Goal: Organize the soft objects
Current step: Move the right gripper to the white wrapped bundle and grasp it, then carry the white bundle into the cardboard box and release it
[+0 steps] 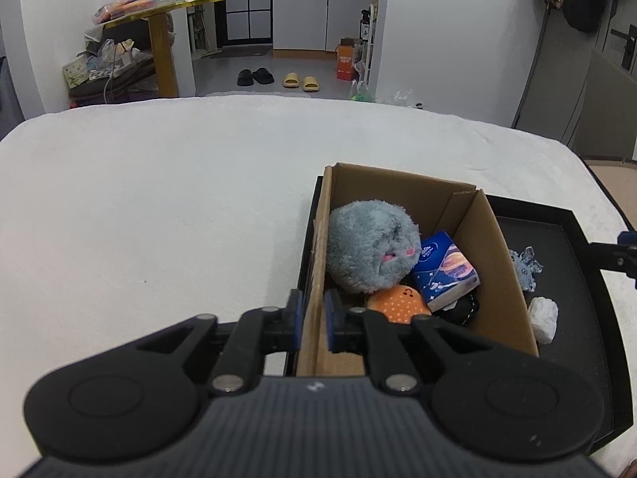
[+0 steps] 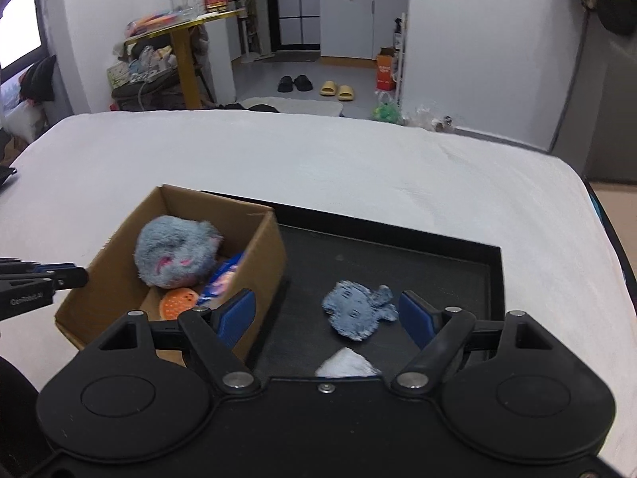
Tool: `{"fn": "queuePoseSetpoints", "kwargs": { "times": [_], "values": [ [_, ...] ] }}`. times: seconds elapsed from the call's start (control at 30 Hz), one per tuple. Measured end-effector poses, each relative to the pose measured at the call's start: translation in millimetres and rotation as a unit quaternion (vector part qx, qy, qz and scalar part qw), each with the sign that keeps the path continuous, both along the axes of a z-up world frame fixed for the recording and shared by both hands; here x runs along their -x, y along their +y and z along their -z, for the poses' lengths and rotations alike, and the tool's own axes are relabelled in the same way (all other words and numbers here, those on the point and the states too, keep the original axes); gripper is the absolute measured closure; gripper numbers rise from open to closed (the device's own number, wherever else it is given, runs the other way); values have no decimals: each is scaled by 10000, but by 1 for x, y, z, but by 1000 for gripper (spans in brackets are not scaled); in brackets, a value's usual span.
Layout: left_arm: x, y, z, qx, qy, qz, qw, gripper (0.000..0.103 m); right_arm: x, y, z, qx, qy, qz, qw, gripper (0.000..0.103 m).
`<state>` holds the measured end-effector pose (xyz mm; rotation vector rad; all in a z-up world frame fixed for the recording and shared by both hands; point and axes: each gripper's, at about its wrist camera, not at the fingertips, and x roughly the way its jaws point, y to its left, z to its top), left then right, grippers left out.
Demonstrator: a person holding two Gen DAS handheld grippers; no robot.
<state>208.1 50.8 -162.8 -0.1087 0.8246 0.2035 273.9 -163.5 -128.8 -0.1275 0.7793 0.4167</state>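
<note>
A cardboard box (image 1: pixel 501 279) stands on a black tray (image 1: pixel 597 318) on the white bed. It holds a fluffy grey-blue plush ball (image 1: pixel 370 247), an orange dotted plush (image 1: pixel 398 304), a blue tissue pack (image 1: pixel 444 269) and a black item (image 1: pixel 462 310). My left gripper (image 1: pixel 312 318) is shut on the box's left wall (image 1: pixel 314 279). My right gripper (image 2: pixel 330 316) is open above the tray (image 2: pixel 438 263), its fingers either side of a flat blue-grey plush (image 2: pixel 356 310). A white soft wad (image 2: pixel 344 364) lies just before it. The box (image 2: pixel 258 263) is to its left.
The white bed (image 1: pixel 159 199) spreads left and ahead of the tray. Beyond its far edge are floor with slippers (image 1: pixel 278 77), a yellow side table (image 1: pixel 159 20) with clutter, and kitchen cabinets. The left gripper shows in the right wrist view (image 2: pixel 59 279).
</note>
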Motion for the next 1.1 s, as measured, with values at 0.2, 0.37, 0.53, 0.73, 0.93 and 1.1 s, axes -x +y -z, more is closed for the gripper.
{"fn": "queuePoseSetpoints", "kwargs": {
  "times": [0.2,0.37,0.53,0.73,0.93,1.1],
  "values": [
    [-3,-10,0,-299,57,69,9995,42,-5,-22,26,-139,276,126,9994,17],
    [-3,-23,-1,-650,-18,230,9976,22,-5,-31,56,-197,533,228,9981,11],
    [-10,-31,4,-851,132,288,9959,22,-8,-34,76,-229,703,225,9970,12],
    [-15,-38,8,-1025,249,333,9939,22,-18,-34,98,-309,979,239,9944,23],
    [-23,-45,13,-1175,365,383,9917,22,-27,-32,114,-297,1125,161,9931,52],
    [-27,-49,17,-1256,457,413,9902,22,-28,-34,114,-255,1072,114,9938,54]
  ]
}}
